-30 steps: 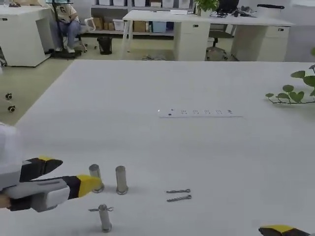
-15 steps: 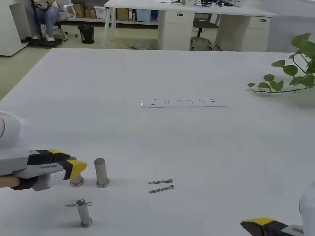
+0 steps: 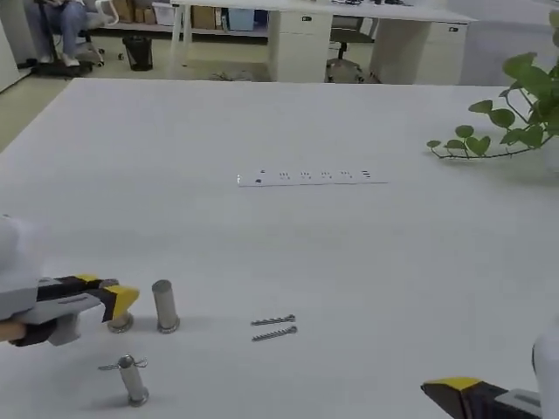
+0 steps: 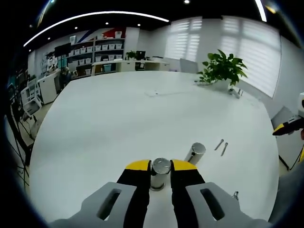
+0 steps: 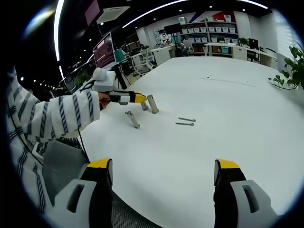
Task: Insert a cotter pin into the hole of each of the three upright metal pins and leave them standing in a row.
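Note:
Three metal pins stand near the table's front left. My left gripper [image 3: 122, 301] [image 4: 160, 167] is shut on the leftmost pin [image 3: 120, 324] [image 4: 160, 172], with a yellow-tipped jaw on either side of it. The second pin [image 3: 164, 305] [image 4: 195, 153] stands bare just to its right. The third pin [image 3: 131, 379] [image 5: 133, 118], nearer me, has a cotter pin through its top. Two loose cotter pins [image 3: 273, 326] [image 4: 221, 147] [image 5: 185, 122] lie side by side right of the pins. My right gripper [image 3: 458, 390] [image 5: 164, 166] hangs open and holds nothing at the front right, far from the pins.
A white power strip [image 3: 306, 178] lies across the middle of the table [image 3: 367, 262]. A leafy plant [image 3: 511, 113] reaches in at the far right edge. Desks, shelves and a seated person [image 3: 57, 22] are beyond the table's far side.
The head camera has turned, so the whole scene has slid left. My left gripper stays at the leftmost pin. The right gripper shows a little more at the bottom right.

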Demonstrator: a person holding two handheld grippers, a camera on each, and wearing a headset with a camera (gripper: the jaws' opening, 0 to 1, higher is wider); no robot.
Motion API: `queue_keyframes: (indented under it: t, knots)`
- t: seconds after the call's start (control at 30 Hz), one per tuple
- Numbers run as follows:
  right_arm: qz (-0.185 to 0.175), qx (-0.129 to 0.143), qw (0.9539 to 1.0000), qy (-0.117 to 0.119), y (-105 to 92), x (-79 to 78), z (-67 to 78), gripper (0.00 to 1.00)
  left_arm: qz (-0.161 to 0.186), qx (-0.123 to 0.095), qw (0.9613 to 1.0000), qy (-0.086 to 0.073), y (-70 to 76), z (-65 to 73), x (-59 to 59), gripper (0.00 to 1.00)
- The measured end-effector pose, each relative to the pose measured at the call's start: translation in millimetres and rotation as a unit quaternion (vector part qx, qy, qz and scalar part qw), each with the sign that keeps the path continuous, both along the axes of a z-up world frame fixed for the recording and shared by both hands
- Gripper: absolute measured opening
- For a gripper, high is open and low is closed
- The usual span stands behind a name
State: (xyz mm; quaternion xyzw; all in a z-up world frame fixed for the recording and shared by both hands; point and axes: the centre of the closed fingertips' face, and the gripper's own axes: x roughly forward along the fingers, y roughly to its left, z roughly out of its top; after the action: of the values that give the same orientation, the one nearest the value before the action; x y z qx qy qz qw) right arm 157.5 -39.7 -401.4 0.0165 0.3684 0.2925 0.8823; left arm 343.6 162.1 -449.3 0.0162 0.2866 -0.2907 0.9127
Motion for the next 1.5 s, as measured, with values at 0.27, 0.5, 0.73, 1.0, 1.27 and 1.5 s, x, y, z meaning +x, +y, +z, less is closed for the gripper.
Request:
queue_keyframes:
  t: [0.27,0.5,0.73,1.0,1.27,1.5]
  knots:
    - [0.0,0.004,1.0,-0.002,0.2,0.8,0.2,0.86,-0.014,0.031,0.9992,-0.019,1.4,0.6,1.1,0.1]
    - [0.002,0.007,1.0,-0.005,-1.7,1.2,0.8,0.85,0.02,0.032,0.9991,0.018,11.6,1.2,0.1,0.09]
    - [-0.001,0.012,0.9999,-0.008,-2.8,2.8,1.6,0.85,-0.001,0.03,0.9995,0.008,9.5,16.3,-12.3,0.09]
    - [0.004,0.023,0.9996,-0.018,0.4,3.3,7.1,0.84,-0.019,0.026,0.9994,-0.009,0.0,40.4,-30.6,0.09]
    - [0.011,0.03,0.9993,-0.02,3.8,-0.1,7.8,0.84,-0.048,0.037,0.9973,-0.042,-13.3,70.0,-50.3,0.09]
    - [0.012,0.034,0.9991,-0.022,4.0,-1.7,10.4,0.83,-0.065,0.021,0.9946,-0.078,-31.2,103.6,-65.1,0.09]
